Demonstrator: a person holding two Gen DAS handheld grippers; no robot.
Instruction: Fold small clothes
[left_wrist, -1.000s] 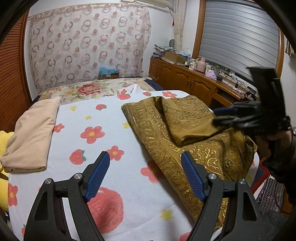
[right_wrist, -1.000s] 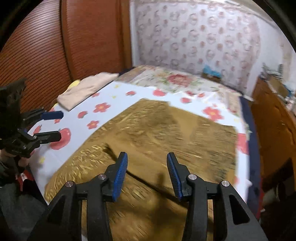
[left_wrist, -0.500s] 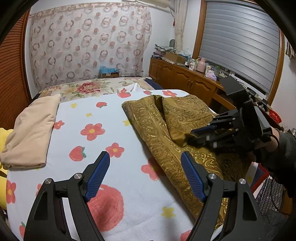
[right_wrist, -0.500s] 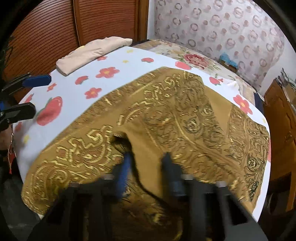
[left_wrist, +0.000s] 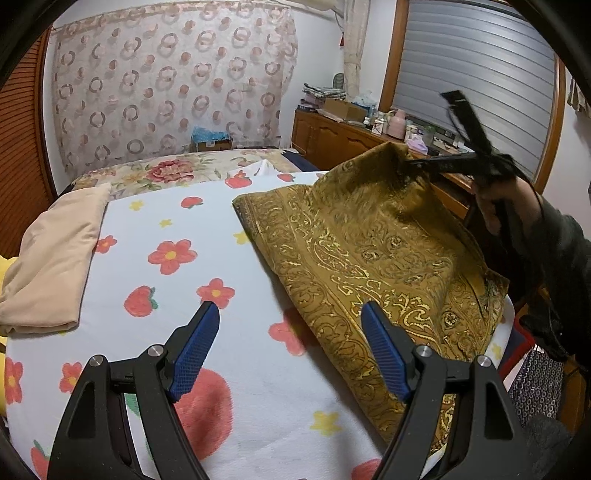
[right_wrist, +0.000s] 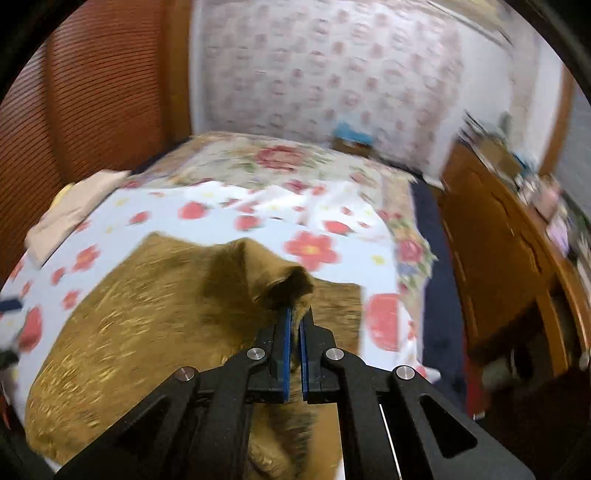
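At the bottom centre of the frame the right gripper (right_wrist: 294, 321) has just closed on a raised peak of the gold patterned cloth (right_wrist: 147, 325) — blue pads pinching the fabric between them. The cloth spreads over the lower left, lying on a white strawberry-and-flower sheet (right_wrist: 332, 206). A folded beige garment (right_wrist: 70, 214) lies at the left edge — blurred.

patterned cloth (left_wrist: 373, 254) on the bed (left_wrist: 240, 373) right side, folded garment (left_wrist: 51, 258) at left edge, cabinet (left_wrist: 340, 136) behind right
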